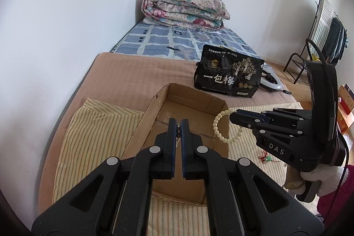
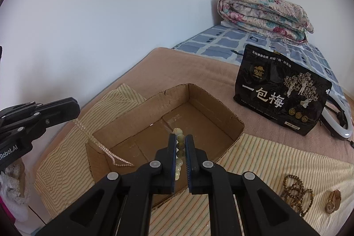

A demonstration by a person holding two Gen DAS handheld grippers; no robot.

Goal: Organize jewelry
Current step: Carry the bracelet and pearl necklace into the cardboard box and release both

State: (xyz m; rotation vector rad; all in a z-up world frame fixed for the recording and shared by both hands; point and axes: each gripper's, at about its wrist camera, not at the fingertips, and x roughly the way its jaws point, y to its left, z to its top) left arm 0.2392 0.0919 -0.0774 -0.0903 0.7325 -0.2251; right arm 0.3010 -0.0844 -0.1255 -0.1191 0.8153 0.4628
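- Cardboard box (image 2: pixel 205 107), open-topped and brown, sits on a yellow striped cloth (image 2: pixel 265 160) spread over the near part of a bed (image 1: pixel 124 72) covered with a tan blanket.
- Left gripper (image 1: pixel 178 125) hovers over the box, its fingers (image 1: pixel 171 127) nearly closed on a thin pearl-coloured bead chain (image 2: pixel 99 145); in the left wrist view only a dark bead and a clear bit show between the pads.
- In the right wrist view that chain hangs from the left gripper down past the box's left wall, and its lower end lies on the box floor.
- Right gripper (image 2: pixel 181 143) also hovers above the box, its fingers (image 2: pixel 172 147) pinched on a pale cream round-bead bracelet (image 1: pixel 218 127).
- Seen from the left wrist camera, the bracelet loop dangles from the right fingertips just at the box's right wall; whether it hangs inside or outside the wall is hard to tell.
- Brown wooden bead strand (image 2: pixel 297 194) lies coiled on the striped cloth near its right edge, and a small brown oval pendant (image 2: pixel 333 201) rests just beside it.
- Small red-and-green trinket (image 1: pixel 267 158) lies on the cloth to the right of the box.
- Black snack bag with white Chinese lettering (image 2: pixel 281 90) stands on the blanket beyond the box, in front of a white ring light (image 2: pixel 338 125).
- Folded floral quilt (image 1: pixel 184 9) rests at the far end of the bed, on a blue checked sheet (image 1: pixel 168 41), by the wall corner.
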